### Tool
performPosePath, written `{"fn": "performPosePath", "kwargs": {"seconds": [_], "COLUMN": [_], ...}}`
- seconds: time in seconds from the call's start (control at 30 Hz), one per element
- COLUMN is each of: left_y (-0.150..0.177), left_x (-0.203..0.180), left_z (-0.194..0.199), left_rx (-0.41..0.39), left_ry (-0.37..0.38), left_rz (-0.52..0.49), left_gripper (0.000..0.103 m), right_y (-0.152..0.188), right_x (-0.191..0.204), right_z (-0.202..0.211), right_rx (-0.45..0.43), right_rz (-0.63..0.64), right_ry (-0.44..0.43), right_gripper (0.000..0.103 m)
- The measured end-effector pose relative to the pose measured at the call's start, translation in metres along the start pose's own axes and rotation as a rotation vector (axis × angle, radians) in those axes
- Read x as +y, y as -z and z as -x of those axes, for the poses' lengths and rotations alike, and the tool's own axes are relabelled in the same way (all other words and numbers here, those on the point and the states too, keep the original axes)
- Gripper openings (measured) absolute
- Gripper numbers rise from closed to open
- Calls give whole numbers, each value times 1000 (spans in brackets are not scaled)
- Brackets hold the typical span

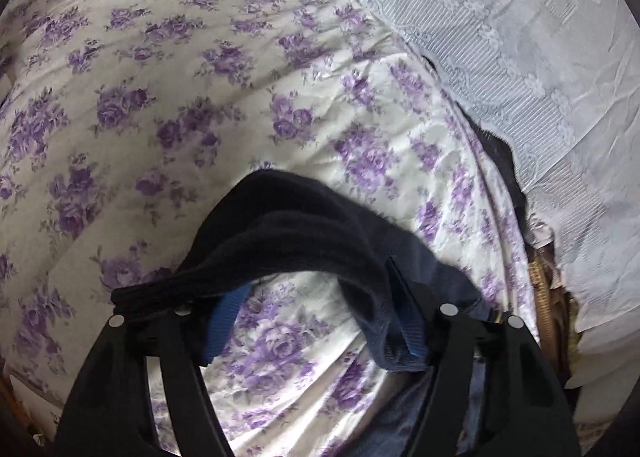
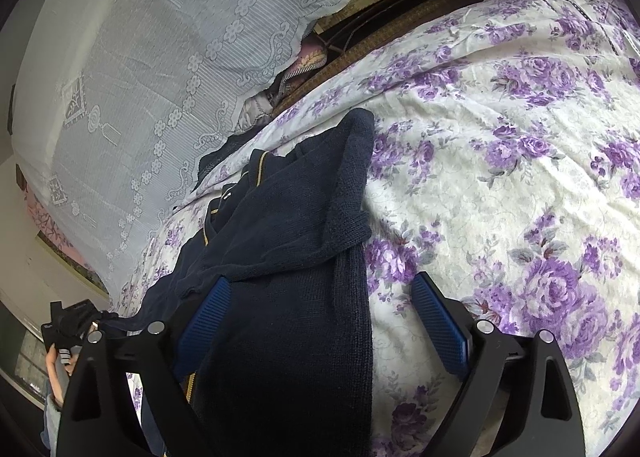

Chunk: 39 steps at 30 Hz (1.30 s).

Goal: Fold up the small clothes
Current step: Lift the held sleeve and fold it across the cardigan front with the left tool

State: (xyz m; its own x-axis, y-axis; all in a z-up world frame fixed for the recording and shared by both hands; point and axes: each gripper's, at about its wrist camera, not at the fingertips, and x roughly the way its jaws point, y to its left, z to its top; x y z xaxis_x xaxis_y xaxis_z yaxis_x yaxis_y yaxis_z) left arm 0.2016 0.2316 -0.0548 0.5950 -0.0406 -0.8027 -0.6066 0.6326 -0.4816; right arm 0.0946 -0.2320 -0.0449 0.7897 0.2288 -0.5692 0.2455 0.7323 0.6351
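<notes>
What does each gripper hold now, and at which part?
Nothing is clamped. The navy sweater drapes over the left gripper's open fingertips; the right gripper stands open around its edge.

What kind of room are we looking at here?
Probably a bedroom: a white bedspread with purple roses covers a bed, a white lace cover lies alongside, and a navy knitted garment rests on top.

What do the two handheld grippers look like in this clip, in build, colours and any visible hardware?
Both match. The left gripper and right gripper each have black, angular plastic arms with triangular cut-outs, joined by round silver pivot bolts. Their fingers carry flat blue pads with fine ribbing. No cables or markings show. In the right wrist view a hand appears at the lower left edge, with a light sleeve below it.
</notes>
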Motion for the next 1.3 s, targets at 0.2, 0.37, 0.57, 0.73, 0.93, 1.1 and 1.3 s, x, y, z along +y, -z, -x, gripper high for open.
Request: {"fn": "performPosePath", "kwargs": {"seconds": [0.2, 0.37, 0.57, 0.73, 0.93, 1.1, 1.3], "left_y": [-7, 0, 23, 52, 86, 116, 153], "left_x": [-28, -40, -88, -131, -169, -198, -225], "left_z": [-7, -9, 29, 48, 57, 63, 56], "left_rx": [11, -9, -108, -121, -113, -119, -95], "left_ry": [-52, -81, -23, 46, 127, 186, 213], "left_rz": [-98, -198, -388, -530, -672, -782, -864], "left_gripper": [16, 4, 4, 4, 4, 4, 4], "right_y": [1, 1, 1, 1, 0, 0, -1], "right_x": [0, 0, 0, 0, -7, -7, -8], "right_z": [0, -1, -1, 0, 6, 8, 9], "right_rx": [-1, -1, -2, -5, -36, -38, -40], "right_rz": [0, 0, -1, -6, -46, -51, -55], "right_ry": [1, 1, 1, -4, -32, -32, -34], "right_gripper": [93, 94, 94, 93, 90, 90, 90]}}
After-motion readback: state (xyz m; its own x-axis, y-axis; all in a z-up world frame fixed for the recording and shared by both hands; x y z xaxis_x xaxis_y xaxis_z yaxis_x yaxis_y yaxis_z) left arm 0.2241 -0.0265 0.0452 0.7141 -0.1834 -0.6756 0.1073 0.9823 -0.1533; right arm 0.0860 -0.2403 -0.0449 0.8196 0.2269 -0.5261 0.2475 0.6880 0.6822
